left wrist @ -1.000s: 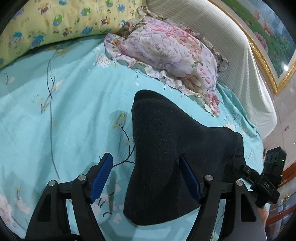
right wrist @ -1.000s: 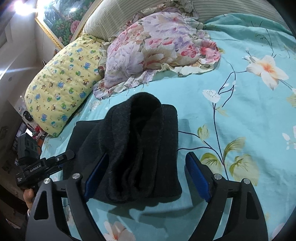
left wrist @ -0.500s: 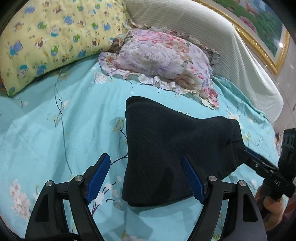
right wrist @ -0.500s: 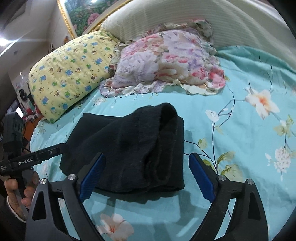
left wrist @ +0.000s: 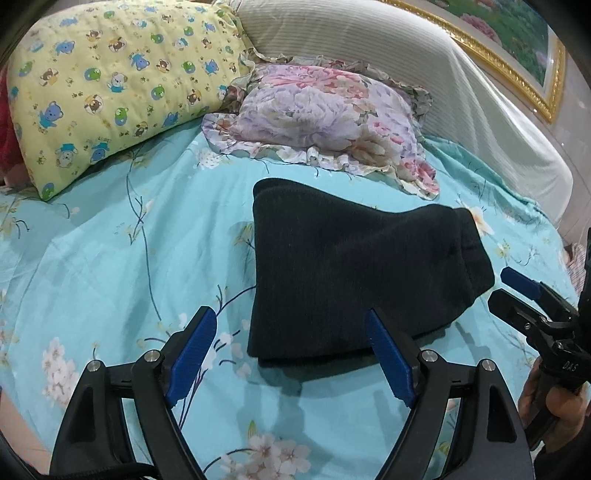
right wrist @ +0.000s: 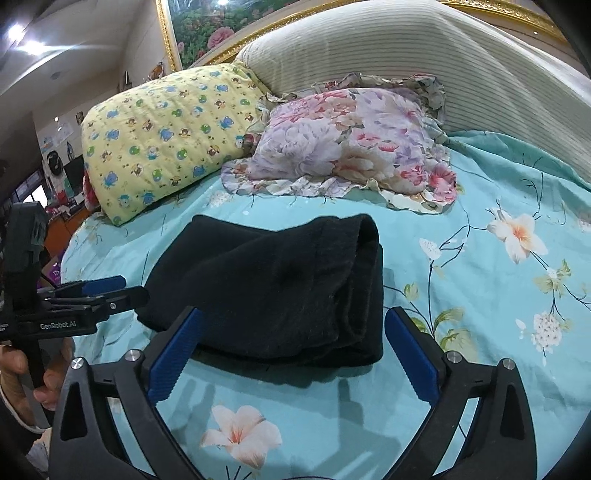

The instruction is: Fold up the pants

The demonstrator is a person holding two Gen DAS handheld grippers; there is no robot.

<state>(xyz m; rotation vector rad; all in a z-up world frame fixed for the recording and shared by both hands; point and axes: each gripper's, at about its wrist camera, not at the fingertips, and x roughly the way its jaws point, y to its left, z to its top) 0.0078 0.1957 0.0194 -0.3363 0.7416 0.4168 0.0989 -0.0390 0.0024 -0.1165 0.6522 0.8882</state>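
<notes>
The black pants (left wrist: 351, 273) lie folded in a compact stack on the turquoise floral bedsheet (left wrist: 110, 258); they also show in the right wrist view (right wrist: 280, 291). My left gripper (left wrist: 295, 354) is open and empty, held just short of the stack's near edge. My right gripper (right wrist: 295, 343) is open and empty, close above the near edge of the stack. The right gripper also appears in the left wrist view (left wrist: 517, 291), and the left one in the right wrist view (right wrist: 107, 288), both beside the pants.
A yellow bear-print pillow (left wrist: 110, 85) and a floral ruffled pillow (left wrist: 332, 125) lie behind the pants. A striped padded headboard (left wrist: 424, 74) and a gold-framed painting (right wrist: 221, 33) stand at the back. The bed's left edge (right wrist: 74, 240) drops to a cluttered room.
Both grippers have drawn back and up from the folded pants, which now lie free on the sheet. The pants look smaller and farther in both views.
</notes>
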